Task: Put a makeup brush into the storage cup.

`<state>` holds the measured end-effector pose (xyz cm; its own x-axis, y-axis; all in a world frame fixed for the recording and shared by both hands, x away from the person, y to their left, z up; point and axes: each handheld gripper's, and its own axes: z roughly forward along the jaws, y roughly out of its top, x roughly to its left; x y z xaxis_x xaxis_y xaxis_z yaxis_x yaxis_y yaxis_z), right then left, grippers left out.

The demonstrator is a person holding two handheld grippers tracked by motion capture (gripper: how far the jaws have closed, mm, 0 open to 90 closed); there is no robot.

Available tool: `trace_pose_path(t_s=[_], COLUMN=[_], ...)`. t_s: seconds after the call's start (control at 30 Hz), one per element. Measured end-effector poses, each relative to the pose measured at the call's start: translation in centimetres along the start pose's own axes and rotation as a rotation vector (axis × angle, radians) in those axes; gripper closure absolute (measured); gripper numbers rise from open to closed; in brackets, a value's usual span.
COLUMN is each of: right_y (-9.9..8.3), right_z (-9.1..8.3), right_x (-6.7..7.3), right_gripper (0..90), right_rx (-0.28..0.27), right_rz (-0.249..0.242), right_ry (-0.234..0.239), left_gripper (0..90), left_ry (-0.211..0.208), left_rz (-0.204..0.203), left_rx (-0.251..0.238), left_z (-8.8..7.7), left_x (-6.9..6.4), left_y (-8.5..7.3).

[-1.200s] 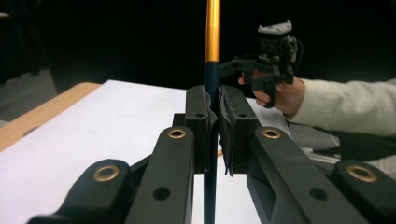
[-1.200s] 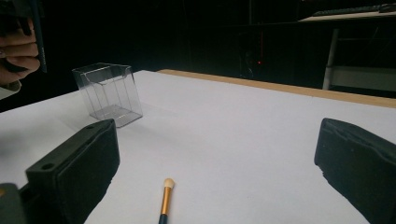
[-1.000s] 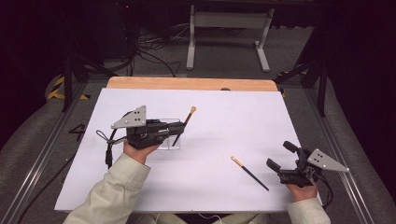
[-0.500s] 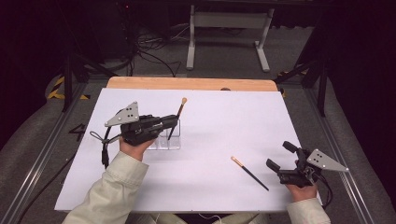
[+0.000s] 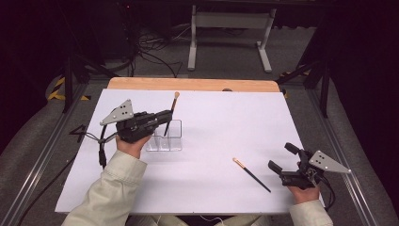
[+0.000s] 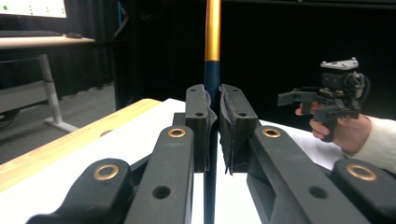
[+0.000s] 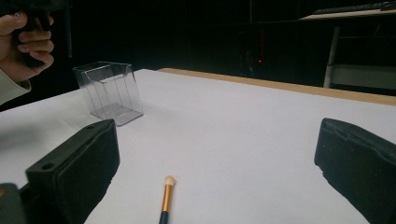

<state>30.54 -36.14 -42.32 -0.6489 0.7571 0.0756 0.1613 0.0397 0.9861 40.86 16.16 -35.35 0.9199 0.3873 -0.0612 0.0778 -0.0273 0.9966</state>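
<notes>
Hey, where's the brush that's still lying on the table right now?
In the high view the loose brush lies flat on the white table, right of centre near the front edge, just left of the open right tool.

No words, labels, brands or numbers can be read here. The things carry no legible marking.
</notes>
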Motion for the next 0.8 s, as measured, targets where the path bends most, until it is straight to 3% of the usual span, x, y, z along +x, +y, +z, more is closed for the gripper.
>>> trace_pose_path(t_s=[0.57, 0.8], right_y=[0.0, -0.1], right_z=[-0.2, -0.2], right_x=[0.0, 0.0], right_gripper=[0.7, 0.7], right_rx=[-0.002, -0.001], right_rz=[0.005, 0.007], right_ry=[0.0, 0.0], left_gripper=[82.3, 82.3], left_ry=[0.079, 0.095], left_rz=[-0.004, -0.009], left_rx=[-0.067, -0.061], left_z=[-0.4, -0.7], left_x=[1.4, 2.1], left_y=[-1.1, -1.4])
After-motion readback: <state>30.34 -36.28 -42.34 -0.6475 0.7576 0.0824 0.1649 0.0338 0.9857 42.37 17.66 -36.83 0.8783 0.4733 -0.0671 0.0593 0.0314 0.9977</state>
